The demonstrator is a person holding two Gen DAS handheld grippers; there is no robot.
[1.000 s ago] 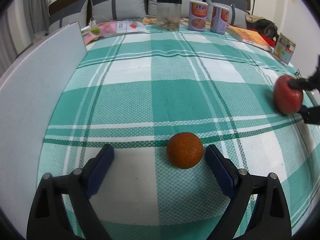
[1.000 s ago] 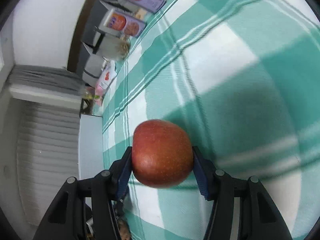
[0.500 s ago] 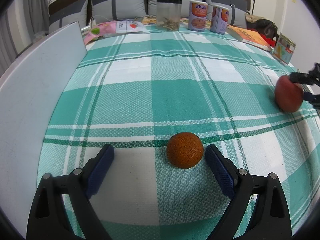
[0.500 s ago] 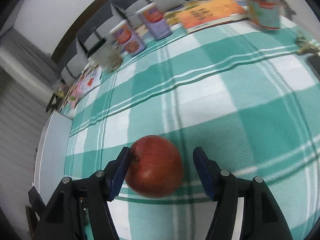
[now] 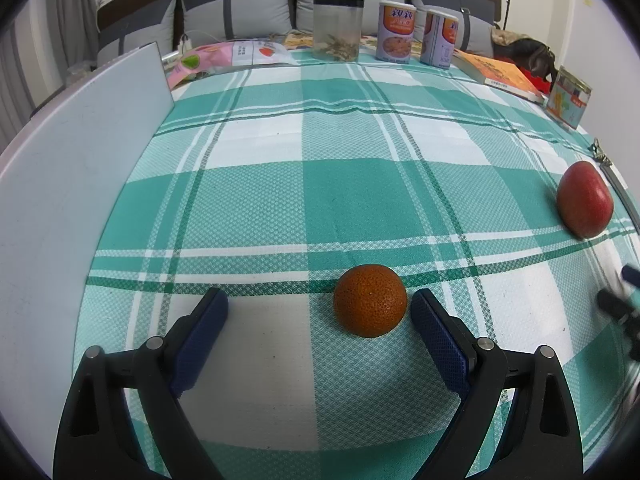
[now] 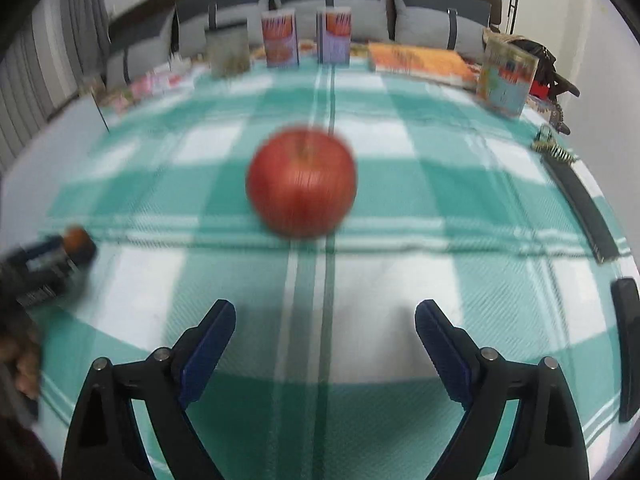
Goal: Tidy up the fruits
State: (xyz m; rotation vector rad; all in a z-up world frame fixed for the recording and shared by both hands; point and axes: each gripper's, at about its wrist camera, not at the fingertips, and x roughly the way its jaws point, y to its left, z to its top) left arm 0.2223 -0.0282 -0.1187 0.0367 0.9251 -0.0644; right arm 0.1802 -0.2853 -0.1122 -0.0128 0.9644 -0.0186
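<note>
Along the far edge of the green-and-white checked tablecloth (image 5: 280, 208) stand one clear jar (image 5: 338, 28) with a dark lid, two printed cans (image 5: 396, 31), one orange book (image 5: 500, 76) lying flat and one small printed box (image 5: 568, 96) standing upright. A pink packet (image 5: 232, 54) lies at the far left, beside a white board (image 5: 80, 168) that stands on edge along the cloth's left side. A dark strap (image 6: 576, 204) with a metal clip runs down the right edge, well apart from both fruits. Nothing lies between the two fruits.

There are two fruits: one orange (image 5: 370, 300) and one red apple (image 6: 302, 182).

The left gripper (image 5: 320, 320) is spread wide; the orange sits on the cloth between its pads, just beside the right-hand pad, not squeezed. The right gripper (image 6: 324, 328) has just been opening its jaws and now has nothing between them; the apple rests on the cloth ahead of its fingertips, clear of them, though that view is blurred.

Behind the table are grey cushions (image 5: 236, 12) on a dark-backed sofa, white walls and a grey curtain (image 5: 76, 8) at the left.
</note>
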